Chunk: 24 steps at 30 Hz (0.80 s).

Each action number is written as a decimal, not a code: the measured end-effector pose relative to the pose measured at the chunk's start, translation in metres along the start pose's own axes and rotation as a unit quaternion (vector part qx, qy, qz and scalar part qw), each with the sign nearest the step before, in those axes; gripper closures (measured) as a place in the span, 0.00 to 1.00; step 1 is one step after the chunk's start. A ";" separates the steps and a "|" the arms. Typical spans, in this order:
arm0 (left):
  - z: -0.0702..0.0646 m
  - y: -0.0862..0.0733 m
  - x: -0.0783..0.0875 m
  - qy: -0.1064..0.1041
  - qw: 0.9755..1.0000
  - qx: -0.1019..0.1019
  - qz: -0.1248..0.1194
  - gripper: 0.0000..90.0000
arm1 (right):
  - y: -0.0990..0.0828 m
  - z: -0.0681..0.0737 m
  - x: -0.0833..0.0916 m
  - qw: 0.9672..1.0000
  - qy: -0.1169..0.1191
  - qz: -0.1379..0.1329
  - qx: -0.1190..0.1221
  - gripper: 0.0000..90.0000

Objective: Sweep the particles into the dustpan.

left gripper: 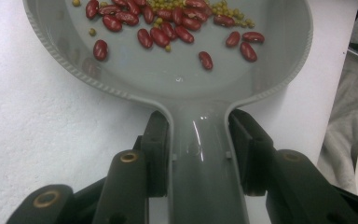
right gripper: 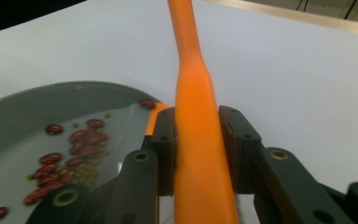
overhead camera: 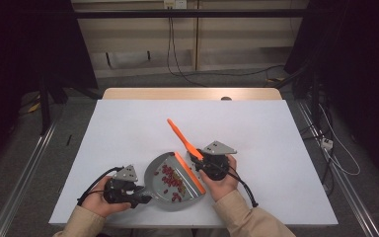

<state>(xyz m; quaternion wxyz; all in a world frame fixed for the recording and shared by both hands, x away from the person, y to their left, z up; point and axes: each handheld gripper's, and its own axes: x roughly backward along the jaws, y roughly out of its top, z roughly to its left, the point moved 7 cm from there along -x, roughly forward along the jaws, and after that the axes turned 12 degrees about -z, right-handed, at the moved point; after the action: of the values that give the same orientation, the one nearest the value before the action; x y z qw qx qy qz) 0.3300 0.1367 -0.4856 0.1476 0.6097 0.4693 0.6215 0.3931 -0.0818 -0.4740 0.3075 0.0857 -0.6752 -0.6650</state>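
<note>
At the near left of the white worktop (overhead camera: 128, 123), the left tongs (overhead camera: 140, 195) are clamped on the handle of a grey dustpan (left gripper: 186, 79), their pads pressing both sides of its neck. The pan is round, glossy, with a ribbed rim, and lies flat near the worktop's near edge. Dark red kidney beans (left gripper: 161, 32) and small green peas (left gripper: 223, 11) are scattered across it. Just right of it, the right tongs (overhead camera: 201, 162) are closed on an orange brush (right gripper: 198, 140), whose smooth handle slants up and away to the far left.
</note>
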 end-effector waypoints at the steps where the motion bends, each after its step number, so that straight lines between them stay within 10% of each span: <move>1: 0.000 0.000 0.000 0.000 1.000 0.002 -0.001 0.69 | 0.000 0.005 0.000 1.000 0.004 -0.002 -0.003 0.77; 13: 0.000 -0.001 0.000 -0.005 1.000 0.001 -0.004 0.69 | 0.015 0.038 -0.003 0.997 0.051 -0.040 -0.038 0.78; 24: 0.001 -0.001 0.000 -0.004 1.000 0.005 -0.007 0.69 | 0.031 -0.006 0.004 0.998 0.023 -0.053 -0.028 0.78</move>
<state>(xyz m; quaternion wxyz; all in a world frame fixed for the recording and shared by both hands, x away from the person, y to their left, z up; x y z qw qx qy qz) 0.3303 0.1372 -0.4864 0.1511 0.6094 0.4762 0.6157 0.4026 -0.0858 -0.4442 0.2899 0.1280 -0.6437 -0.6966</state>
